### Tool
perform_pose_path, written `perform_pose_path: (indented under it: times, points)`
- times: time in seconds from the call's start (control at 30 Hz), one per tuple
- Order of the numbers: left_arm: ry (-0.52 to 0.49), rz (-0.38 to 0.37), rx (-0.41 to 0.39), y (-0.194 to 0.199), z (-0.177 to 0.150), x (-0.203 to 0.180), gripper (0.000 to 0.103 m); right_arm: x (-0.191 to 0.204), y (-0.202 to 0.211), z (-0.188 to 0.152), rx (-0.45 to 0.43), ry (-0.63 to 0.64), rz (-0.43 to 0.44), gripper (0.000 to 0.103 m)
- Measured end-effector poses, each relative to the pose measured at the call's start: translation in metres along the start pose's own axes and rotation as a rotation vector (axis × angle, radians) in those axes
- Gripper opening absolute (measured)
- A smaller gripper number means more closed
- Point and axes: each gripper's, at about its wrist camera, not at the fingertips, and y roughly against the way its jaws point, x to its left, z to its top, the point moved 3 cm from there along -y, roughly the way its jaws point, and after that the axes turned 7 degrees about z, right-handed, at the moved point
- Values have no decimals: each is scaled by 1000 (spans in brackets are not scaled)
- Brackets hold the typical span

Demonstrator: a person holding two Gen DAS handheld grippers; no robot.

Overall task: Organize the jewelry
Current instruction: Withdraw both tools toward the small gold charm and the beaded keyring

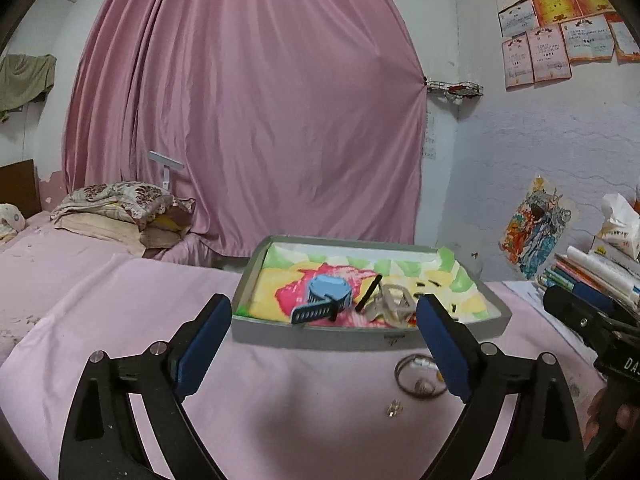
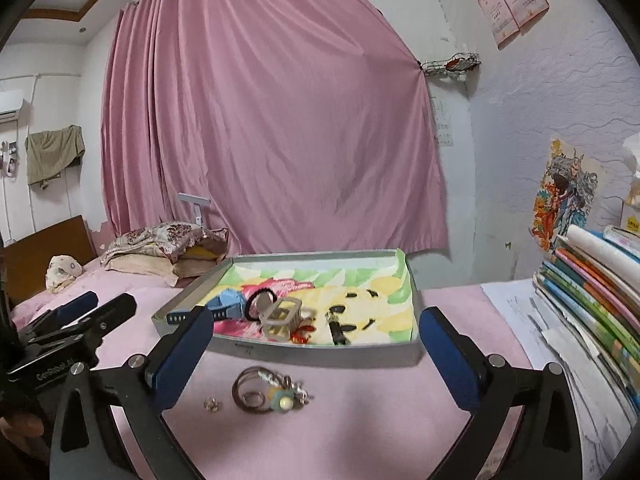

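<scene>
A grey open box [image 1: 308, 338] lined with bright paper sits on the pink cloth. In it lie a blue watch [image 1: 326, 290], a beige strap piece [image 1: 394, 304] and a black hair tie [image 2: 260, 300]. In front of the box, on the cloth, lie a tangle of bangles with charms [image 2: 264, 394] and a small earring [image 2: 211, 404]. My left gripper [image 1: 324, 344] is open and empty, short of the box front. My right gripper [image 2: 316, 356] is open wide above the bangles, touching nothing. Each gripper shows at the edge of the other's view.
A stack of books [image 2: 592, 292] and loose papers [image 2: 516, 304] fill the right side, with a tissue box [image 1: 618, 236] on top. A bed with pillows [image 1: 120, 216] lies at the left. A pink curtain [image 1: 248, 100] hangs behind the box.
</scene>
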Motion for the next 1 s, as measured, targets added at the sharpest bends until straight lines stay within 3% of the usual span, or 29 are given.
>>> perform_pose_path:
  times: [0.27, 0.63, 0.7, 0.83, 1.0]
  points:
    - [-34, 5, 44, 1, -20, -1, 91, -2, -1, -19, 47, 1, -1, 103]
    - [-91, -83, 277, -33, -44, -15, 89, -13, -32, -42, 270, 0, 30, 103]
    - [-97, -98, 308, -38, -47, -18, 82, -15, -38, -47, 310, -2, 20, 102]
    - [-108, -136, 376, -49, -53, -22, 66, -17, -49, -56, 390, -9, 45, 90]
    - [-120, -203, 454, -63, -59, -29, 49, -16, -62, -60, 464, -3, 86, 69]
